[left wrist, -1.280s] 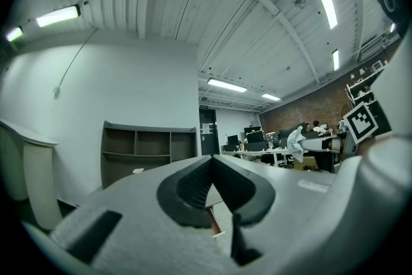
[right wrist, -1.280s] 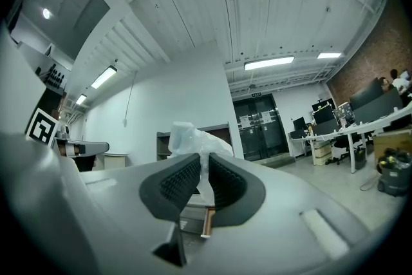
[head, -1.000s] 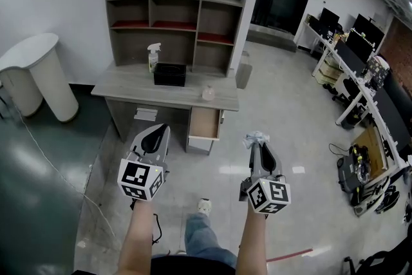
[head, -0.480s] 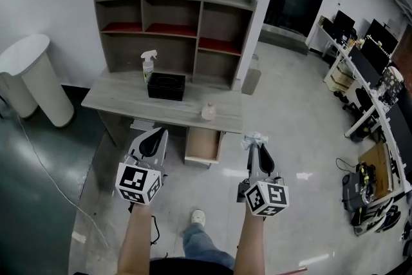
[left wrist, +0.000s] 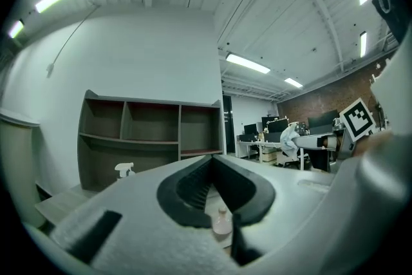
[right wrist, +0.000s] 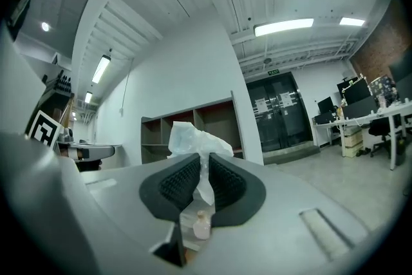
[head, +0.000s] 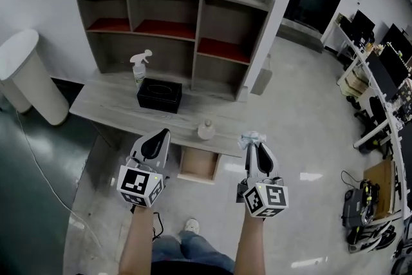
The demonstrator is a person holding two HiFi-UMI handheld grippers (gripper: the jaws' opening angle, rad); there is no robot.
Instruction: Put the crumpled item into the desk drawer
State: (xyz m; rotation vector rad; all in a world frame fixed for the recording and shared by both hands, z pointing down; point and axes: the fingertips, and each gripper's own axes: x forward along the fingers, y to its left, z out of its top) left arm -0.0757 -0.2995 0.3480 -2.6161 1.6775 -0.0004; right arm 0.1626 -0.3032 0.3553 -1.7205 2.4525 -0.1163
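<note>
A spray bottle (head: 138, 69) stands just left of a black box (head: 159, 96), in front of the shelf unit (head: 174, 16). A small bottle (head: 205, 130) stands apart to the right. A white stand (head: 26, 77) sits far left.

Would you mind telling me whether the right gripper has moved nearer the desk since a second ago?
Yes. The right gripper, shut on the crumpled item, has advanced toward the desk; its tip now reaches the front edge.
</note>
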